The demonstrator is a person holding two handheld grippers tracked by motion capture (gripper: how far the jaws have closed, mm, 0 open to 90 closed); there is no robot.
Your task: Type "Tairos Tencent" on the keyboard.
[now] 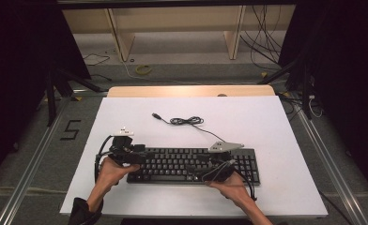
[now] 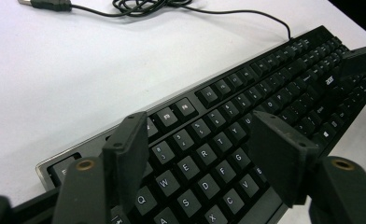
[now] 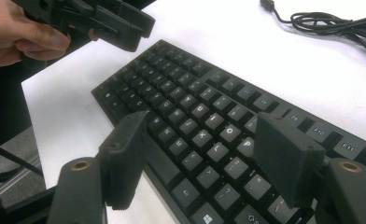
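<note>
A black keyboard (image 1: 182, 165) lies across the near half of the white table top (image 1: 126, 117). Its thin cable runs back to a loose coil (image 1: 187, 121) and a USB plug (image 1: 157, 116). My left gripper (image 1: 141, 158) hovers over the keyboard's left end. Its jaws stand open above the Q-W-E-R keys (image 2: 190, 165), with nothing pressed between them (image 2: 200, 126). My right gripper (image 1: 211, 169) hangs over the keyboard's right half, also open (image 3: 200, 122), above the O and P keys (image 3: 237, 140). The left gripper (image 3: 107, 21) and its hand (image 3: 20, 37) show beyond.
The white top has bare room behind the keyboard and to its right (image 1: 285, 140). A wooden table edge (image 1: 191, 90) borders the far side. Beyond it are floor cables (image 1: 266, 42), shelf legs and dark stands at both sides.
</note>
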